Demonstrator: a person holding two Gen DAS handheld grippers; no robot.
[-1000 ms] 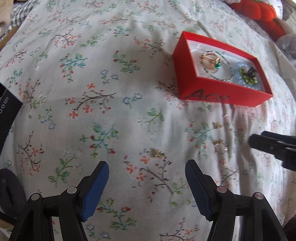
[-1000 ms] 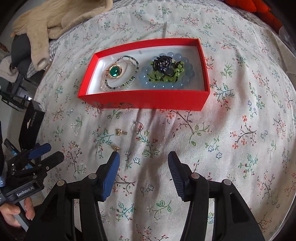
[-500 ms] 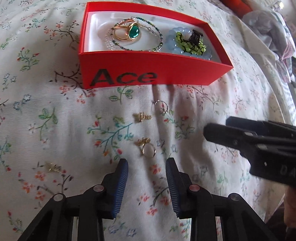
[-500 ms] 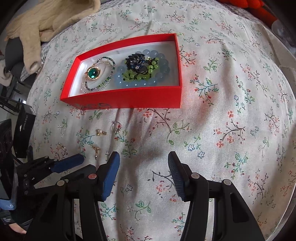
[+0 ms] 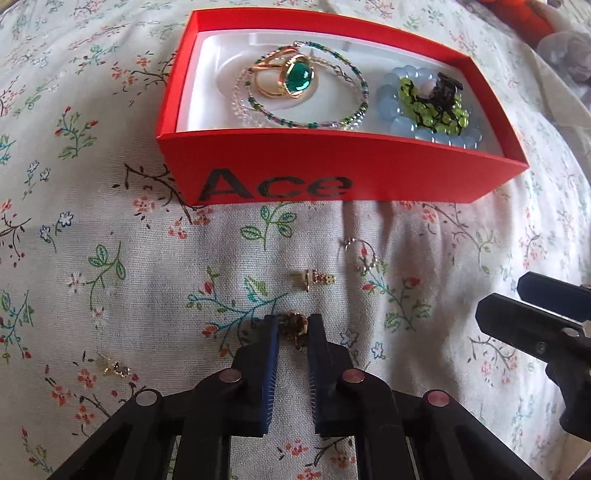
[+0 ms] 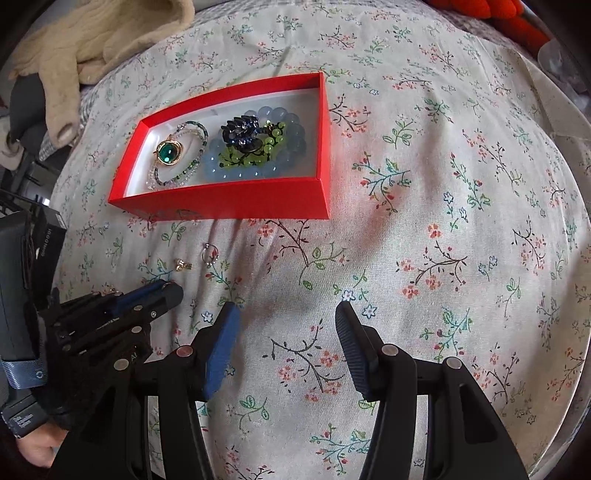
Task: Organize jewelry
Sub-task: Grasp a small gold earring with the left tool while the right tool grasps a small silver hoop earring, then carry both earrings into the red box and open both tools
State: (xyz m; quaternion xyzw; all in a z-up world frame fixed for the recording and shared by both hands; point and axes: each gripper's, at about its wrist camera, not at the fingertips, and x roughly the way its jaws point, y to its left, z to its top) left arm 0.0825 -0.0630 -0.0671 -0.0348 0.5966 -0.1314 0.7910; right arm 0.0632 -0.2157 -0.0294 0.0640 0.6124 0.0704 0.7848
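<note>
My left gripper point(image 5: 293, 325) points down at the floral bedspread, its jaws closing with a small gold ring point(image 5: 294, 329) between the blue pads, which touch it on both sides. A gold stud point(image 5: 314, 279) and a thin hoop point(image 5: 360, 254) lie just beyond it, and another gold piece point(image 5: 114, 367) lies to the left. The red box point(image 5: 332, 177) marked "Ace" holds a green-stone ring point(image 5: 295, 75), a beaded bracelet point(image 5: 354, 110) and blue beads point(image 5: 402, 122). My right gripper point(image 6: 286, 314) hangs open over bare cloth with nothing between its pads.
A beige knit garment point(image 6: 74, 48) lies at the far left of the bed. A black box point(image 6: 44, 251) stands at the left edge. A red cushion point(image 6: 517, 22) sits at the far right. A hand point(image 6: 33, 450) holds the left gripper.
My left gripper has swept right towards the box and come down over the small gold ring, its jaws narrowing from wide to nearly together. The right gripper has drifted slightly and stayed open.
</note>
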